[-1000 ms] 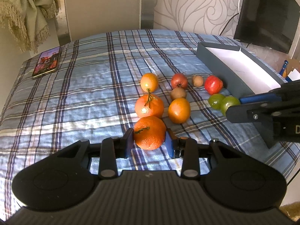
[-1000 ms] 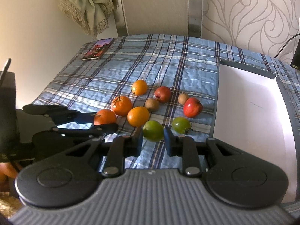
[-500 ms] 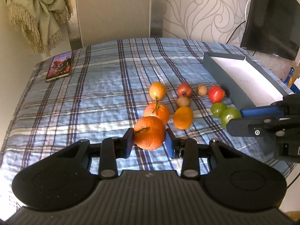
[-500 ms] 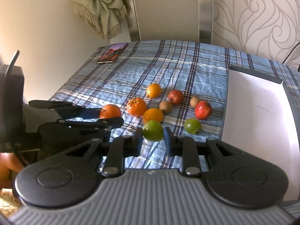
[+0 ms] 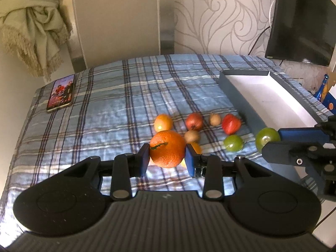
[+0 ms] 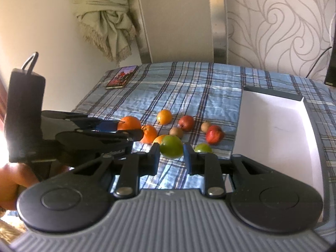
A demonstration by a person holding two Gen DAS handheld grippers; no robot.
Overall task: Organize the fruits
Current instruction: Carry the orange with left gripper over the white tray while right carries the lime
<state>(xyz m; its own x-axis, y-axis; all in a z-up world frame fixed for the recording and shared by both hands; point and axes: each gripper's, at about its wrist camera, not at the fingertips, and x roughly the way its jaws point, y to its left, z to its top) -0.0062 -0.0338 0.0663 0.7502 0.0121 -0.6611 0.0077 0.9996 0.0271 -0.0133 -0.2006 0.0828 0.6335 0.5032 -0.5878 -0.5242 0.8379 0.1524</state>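
Note:
My left gripper (image 5: 167, 159) is shut on a large orange (image 5: 167, 148) and holds it above the plaid cloth. It also shows in the right wrist view (image 6: 129, 122). My right gripper (image 6: 171, 156) is shut on a green fruit (image 6: 171, 149), lifted; it shows in the left wrist view (image 5: 267, 137) too. On the cloth lie a second green fruit (image 5: 232, 143), a red fruit (image 5: 231, 124), a red apple (image 5: 194, 121), two brown kiwis (image 5: 192, 136), and more oranges (image 6: 164, 116).
A grey tray with a white inside (image 5: 237, 96) lies at the right of the fruits. A phone (image 5: 61, 92) lies at the cloth's far left corner. A dark screen (image 5: 300, 21) stands at the back right. A fringed cloth (image 5: 31, 31) hangs at left.
Both grippers have risen with their fruits, the orange and the green fruit lifted clear of the cloth. The fruits on the cloth have not moved.

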